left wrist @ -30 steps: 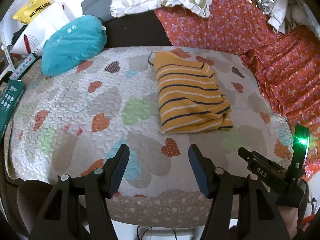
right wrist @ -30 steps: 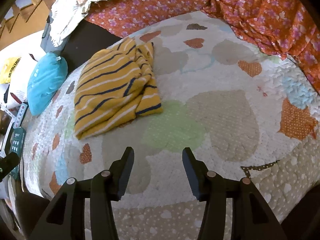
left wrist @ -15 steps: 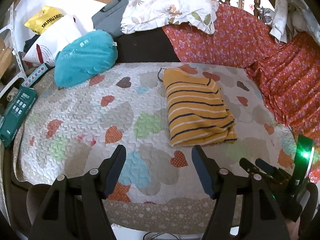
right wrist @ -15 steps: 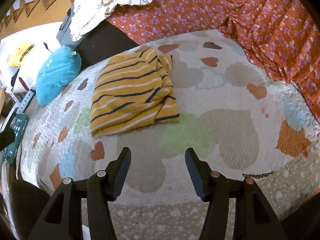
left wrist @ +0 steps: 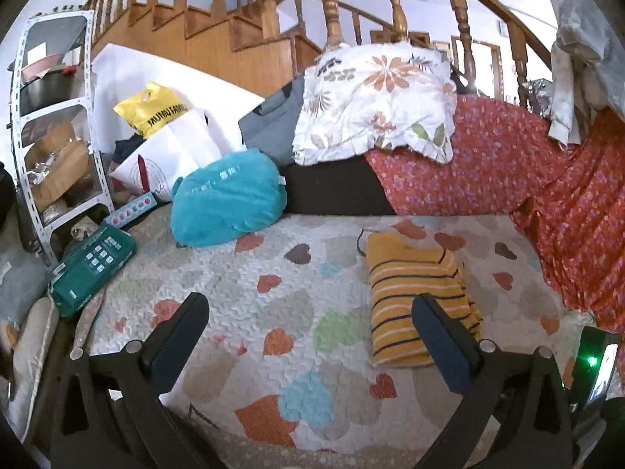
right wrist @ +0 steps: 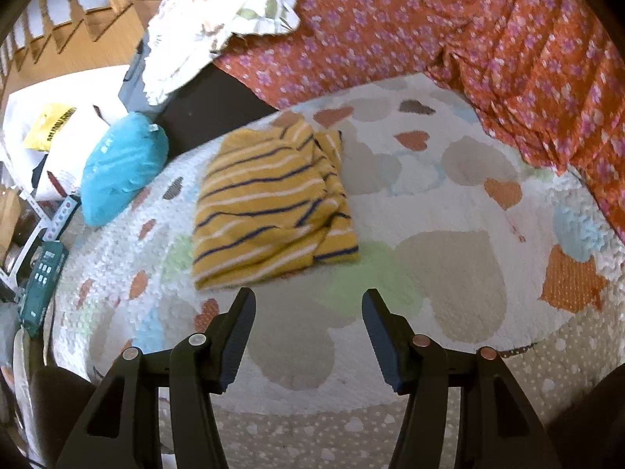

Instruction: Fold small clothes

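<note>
A small yellow shirt with dark and white stripes (left wrist: 414, 297) lies folded into a flat rectangle on the heart-patterned quilt (left wrist: 250, 305). It also shows in the right wrist view (right wrist: 269, 207). My left gripper (left wrist: 310, 322) is open and empty, held back above the quilt's near edge, left of the shirt. My right gripper (right wrist: 308, 312) is open and empty, just in front of the shirt's near edge. Part of the right gripper's body with a green light (left wrist: 593, 359) shows at the left view's right edge.
A teal cushion (left wrist: 228, 197) and a floral pillow (left wrist: 375, 97) lie at the back. Red flowered fabric (left wrist: 547, 179) drapes the back and right. A green box (left wrist: 93, 262), bags (left wrist: 156, 133) and a metal shelf (left wrist: 50, 125) stand at left. A wooden staircase rises behind.
Both grippers have pulled back and tilted up from the quilt, so the shirt looks smaller and farther. The shirt has not moved. Both stay open.
</note>
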A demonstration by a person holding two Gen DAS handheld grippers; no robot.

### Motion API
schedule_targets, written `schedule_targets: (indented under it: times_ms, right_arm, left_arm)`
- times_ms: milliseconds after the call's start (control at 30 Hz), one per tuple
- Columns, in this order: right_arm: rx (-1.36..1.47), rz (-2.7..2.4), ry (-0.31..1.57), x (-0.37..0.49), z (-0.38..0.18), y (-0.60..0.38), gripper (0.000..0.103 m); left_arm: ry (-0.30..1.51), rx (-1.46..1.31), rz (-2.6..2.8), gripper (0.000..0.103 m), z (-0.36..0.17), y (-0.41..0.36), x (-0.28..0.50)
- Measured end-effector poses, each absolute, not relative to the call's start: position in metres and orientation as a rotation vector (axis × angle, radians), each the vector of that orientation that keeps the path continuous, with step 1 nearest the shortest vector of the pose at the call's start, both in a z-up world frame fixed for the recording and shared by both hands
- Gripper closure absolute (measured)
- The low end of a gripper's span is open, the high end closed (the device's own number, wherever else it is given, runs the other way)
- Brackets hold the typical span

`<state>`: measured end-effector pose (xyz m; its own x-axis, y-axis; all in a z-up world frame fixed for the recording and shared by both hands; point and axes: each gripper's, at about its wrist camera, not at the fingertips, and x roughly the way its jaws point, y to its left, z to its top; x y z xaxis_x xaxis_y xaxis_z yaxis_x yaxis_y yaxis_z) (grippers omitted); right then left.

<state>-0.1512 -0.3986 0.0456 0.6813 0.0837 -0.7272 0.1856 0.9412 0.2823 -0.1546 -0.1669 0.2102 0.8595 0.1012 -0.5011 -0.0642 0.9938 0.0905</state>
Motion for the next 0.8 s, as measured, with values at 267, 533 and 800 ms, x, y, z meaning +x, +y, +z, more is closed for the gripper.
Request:
schedule_targets:
  times_ms: [267, 533, 800]
  right_arm:
    - [0.238, -0.035, 0.726, -0.159, 0.068, -0.384, 0.036]
    - [0.233, -0.059, 0.764, -0.159, 0.056, -0.390, 0.033]
    - [0.192, -0.086, 0.870, -0.146, 0.029, -0.383, 0.033]
  left_arm:
    - [0.510, 0.163, 0.160, 0.000, 0.222, -0.188, -0.161]
    - [0.801, 0.093, 0.061, 0.000, 0.173, -0.186, -0.129]
    - [0.929, 0.077, -0.003, 0.000, 0.139, -0.187, -0.108]
